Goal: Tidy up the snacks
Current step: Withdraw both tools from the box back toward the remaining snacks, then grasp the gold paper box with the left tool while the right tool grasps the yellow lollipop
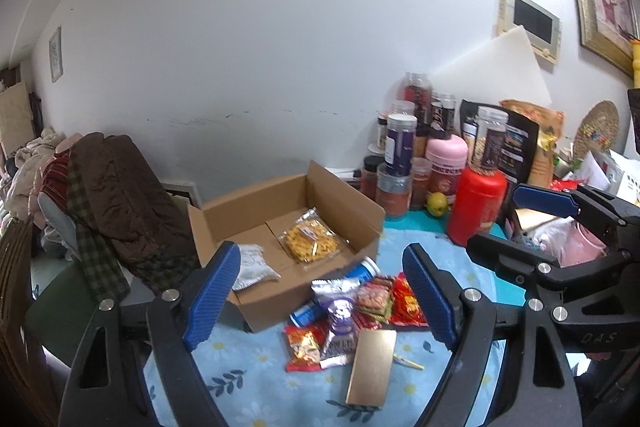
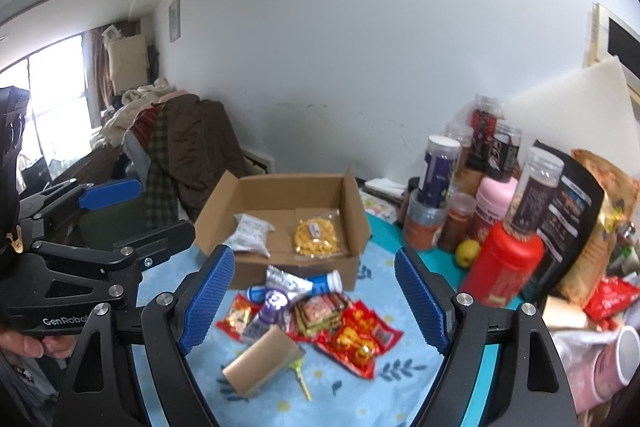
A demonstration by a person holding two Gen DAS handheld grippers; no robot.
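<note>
Left gripper [image 1: 322, 291] and right gripper [image 2: 314, 297] both gaped wide, held nothing, snack pile [image 2: 316, 315] lay below between their fingers, cardboard box [image 2: 352, 203] beyond.

Open cardboard box [image 1: 280, 223] holds yellow snack bag [image 1: 312, 241] and white packet [image 1: 254, 267]; red, purple packets [image 1: 340, 323] and gold box [image 1: 372, 367] piled just in front.

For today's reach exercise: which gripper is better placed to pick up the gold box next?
Left, probably. The gold box lies nearly centred before the open left gripper; the right gripper, also open, sees it off-centre.
</note>
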